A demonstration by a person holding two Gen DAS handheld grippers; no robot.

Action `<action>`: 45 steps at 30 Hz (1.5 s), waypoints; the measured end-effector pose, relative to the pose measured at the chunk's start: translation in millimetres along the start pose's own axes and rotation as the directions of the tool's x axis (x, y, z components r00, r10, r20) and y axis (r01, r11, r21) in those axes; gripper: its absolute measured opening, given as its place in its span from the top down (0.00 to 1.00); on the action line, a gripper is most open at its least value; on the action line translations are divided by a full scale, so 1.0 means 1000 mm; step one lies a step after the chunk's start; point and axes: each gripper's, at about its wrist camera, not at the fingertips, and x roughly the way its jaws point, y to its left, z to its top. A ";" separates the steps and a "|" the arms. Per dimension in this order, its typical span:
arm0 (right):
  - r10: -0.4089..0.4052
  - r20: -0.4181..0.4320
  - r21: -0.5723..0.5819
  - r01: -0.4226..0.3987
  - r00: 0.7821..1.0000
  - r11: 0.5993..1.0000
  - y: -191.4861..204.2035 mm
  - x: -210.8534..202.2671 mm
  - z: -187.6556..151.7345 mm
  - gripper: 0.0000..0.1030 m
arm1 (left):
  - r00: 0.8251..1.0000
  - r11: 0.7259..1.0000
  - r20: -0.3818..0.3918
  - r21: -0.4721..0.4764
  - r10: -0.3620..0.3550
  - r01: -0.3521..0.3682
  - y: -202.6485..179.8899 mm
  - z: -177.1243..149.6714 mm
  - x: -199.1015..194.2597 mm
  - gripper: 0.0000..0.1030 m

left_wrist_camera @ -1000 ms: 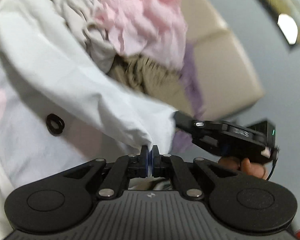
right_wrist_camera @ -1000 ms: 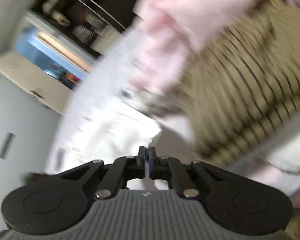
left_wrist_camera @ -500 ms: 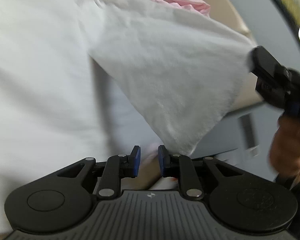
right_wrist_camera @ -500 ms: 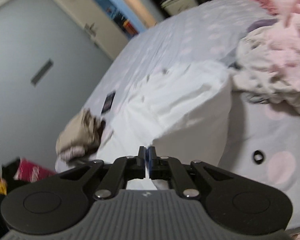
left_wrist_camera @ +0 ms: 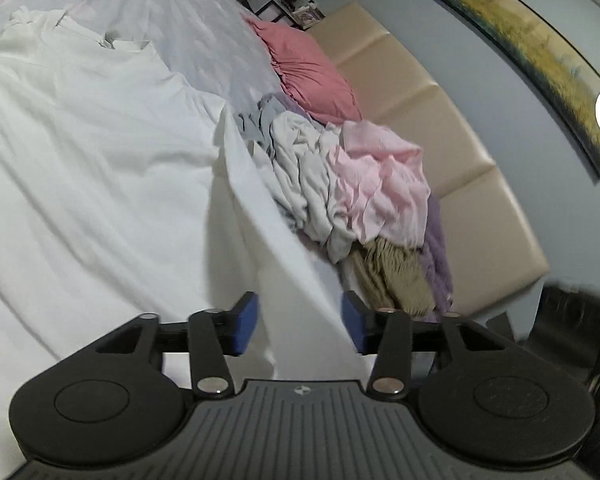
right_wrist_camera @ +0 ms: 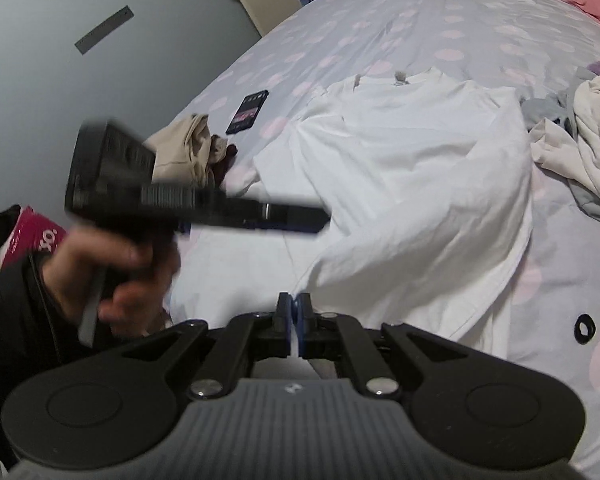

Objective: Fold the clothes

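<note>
Pinching a fold of the white shirt [right_wrist_camera: 412,184], the right gripper [right_wrist_camera: 294,310] has its two blue pads clenched together at the lower middle of the right wrist view, with a sliver of white cloth caught between them. From there the shirt rises in a ridge toward the centre of the frame and spreads flat over the dotted bedspread [right_wrist_camera: 440,28], its collar end lying toward the upper middle.

Left of centre in that same view the left gripper [right_wrist_camera: 300,218] hangs in the air, blurred, held by the person's hand [right_wrist_camera: 112,276] in a dark sleeve. Its tip sits near the raised cloth, though with the blur I cannot tell whether it touches.

Seen from the left wrist view, the left gripper [left_wrist_camera: 300,322] is released: the blue pads [left_wrist_camera: 246,324] stand wide apart at the lower middle, and a lifted edge of the white shirt [left_wrist_camera: 100,152] runs down between them without being gripped. The rest of the shirt fills the left half of that frame.

Right of the shirt lies a heap of crumpled clothes [left_wrist_camera: 340,184], grey-white, pale pink, tan and lilac, resting against a padded beige headboard [left_wrist_camera: 440,120]. A rose pillow [left_wrist_camera: 312,76] sits above the heap, and a long painting [left_wrist_camera: 540,56] hangs on the wall at upper right.

On the bedspread in the right wrist view, a dark phone [right_wrist_camera: 247,112] lies at upper left of centre, near a folded tan garment [right_wrist_camera: 188,152]. A small black ring [right_wrist_camera: 585,329] lies at the right edge.
</note>
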 end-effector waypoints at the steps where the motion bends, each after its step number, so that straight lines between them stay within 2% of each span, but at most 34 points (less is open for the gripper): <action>1: -0.002 -0.003 -0.005 0.002 1.000 1.000 0.000 0.000 -0.001 0.97 | 1.000 1.000 -0.012 -0.006 0.002 -0.002 0.001 0.005 0.002 0.46; 5: -0.006 -0.005 -0.011 0.006 1.000 1.000 -0.001 -0.004 -0.006 0.97 | 0.993 0.997 -0.101 -0.038 0.057 -0.061 0.015 0.031 0.040 0.46; 9: 0.006 0.009 -0.015 -0.006 1.000 1.000 -0.004 -0.013 -0.009 0.97 | 0.974 0.987 -0.190 -0.081 0.121 -0.139 0.032 0.059 0.092 0.46; 12: 0.029 0.035 -0.019 -0.029 0.999 0.999 -0.007 -0.026 -0.010 0.97 | 0.964 0.981 -0.216 -0.078 0.155 -0.176 0.040 0.078 0.125 0.46; 15: 0.046 0.069 -0.021 -0.045 0.997 0.999 -0.010 -0.040 -0.011 0.97 | 0.968 0.977 -0.212 -0.131 0.136 -0.166 0.049 0.094 0.148 0.46; 17: 0.052 0.086 -0.022 -0.051 0.995 0.998 -0.014 -0.049 -0.013 0.97 | 0.974 0.977 -0.191 -0.151 0.123 -0.153 0.052 0.102 0.159 0.56; 18: 0.054 0.093 -0.023 -0.052 0.994 0.998 -0.015 -0.052 -0.013 0.97 | 0.977 0.979 -0.181 -0.150 0.113 -0.141 0.051 0.106 0.162 0.95; 19: 0.054 0.097 -0.024 -0.051 0.994 0.998 -0.016 -0.054 -0.014 0.97 | 0.977 0.981 -0.185 -0.138 0.108 -0.135 0.048 0.109 0.166 0.99; 21: 0.054 0.102 -0.024 -0.051 0.993 0.998 -0.017 -0.059 -0.016 0.97 | 0.976 0.986 -0.194 -0.115 0.097 -0.121 0.042 0.117 0.174 0.99; 26: 0.067 0.109 -0.034 -0.063 0.992 0.997 -0.007 -0.060 -0.017 0.96 | 0.979 0.997 -0.201 -0.053 0.045 -0.057 0.018 0.137 0.170 1.00; 32: 0.106 0.099 -0.095 -0.096 0.989 0.991 0.025 -0.040 0.008 0.97 | 0.972 0.994 -0.209 0.006 0.106 -0.108 0.013 0.170 0.133 1.00; 39: 0.088 -0.024 -0.116 -0.090 0.996 0.989 0.053 0.035 0.048 0.97 | 0.962 0.984 -0.216 -0.016 0.168 -0.176 0.066 0.182 0.113 1.00; 42: 0.084 -0.093 -0.129 -0.096 0.992 0.987 0.060 0.075 0.060 0.97 | 0.962 0.985 -0.224 -0.034 0.158 -0.170 0.092 0.181 0.112 1.00; 45: 0.089 -0.142 -0.143 -0.109 0.986 0.984 0.067 0.103 0.066 0.97 | 0.969 0.987 -0.204 -0.049 0.138 -0.151 0.115 0.180 0.103 1.00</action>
